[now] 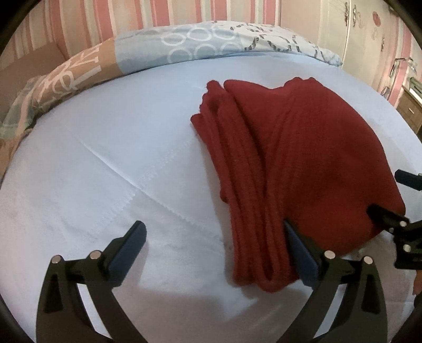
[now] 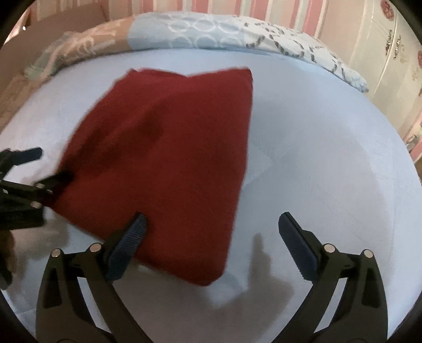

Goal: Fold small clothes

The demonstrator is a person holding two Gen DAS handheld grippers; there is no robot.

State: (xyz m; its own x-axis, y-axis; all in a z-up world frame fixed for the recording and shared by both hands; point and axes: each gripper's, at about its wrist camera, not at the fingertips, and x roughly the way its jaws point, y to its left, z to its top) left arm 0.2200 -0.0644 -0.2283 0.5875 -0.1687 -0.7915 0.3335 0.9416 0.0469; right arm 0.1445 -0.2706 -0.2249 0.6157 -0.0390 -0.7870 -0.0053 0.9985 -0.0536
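**Lying folded on the bed, both grippers wide open**

The folded red garment (image 1: 303,163) lies on the light blue bedsheet (image 1: 105,158). The left gripper (image 1: 213,245) is spread wide and grips nothing; its right finger touches the layered near-left edge. The right gripper (image 2: 211,232) is also wide, empty, at the near edge. Bare sheet lies left and right.

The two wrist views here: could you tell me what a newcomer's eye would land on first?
The dark red folded garment stands out at once, lying on the pale blue bedsheet, with its stacked folded edges showing in the left wrist view. Next come the two grippers at its near edge: the left gripper and the right gripper, both open, each with one finger at the cloth. Behind, a patterned pillow lies against the pink striped wall.
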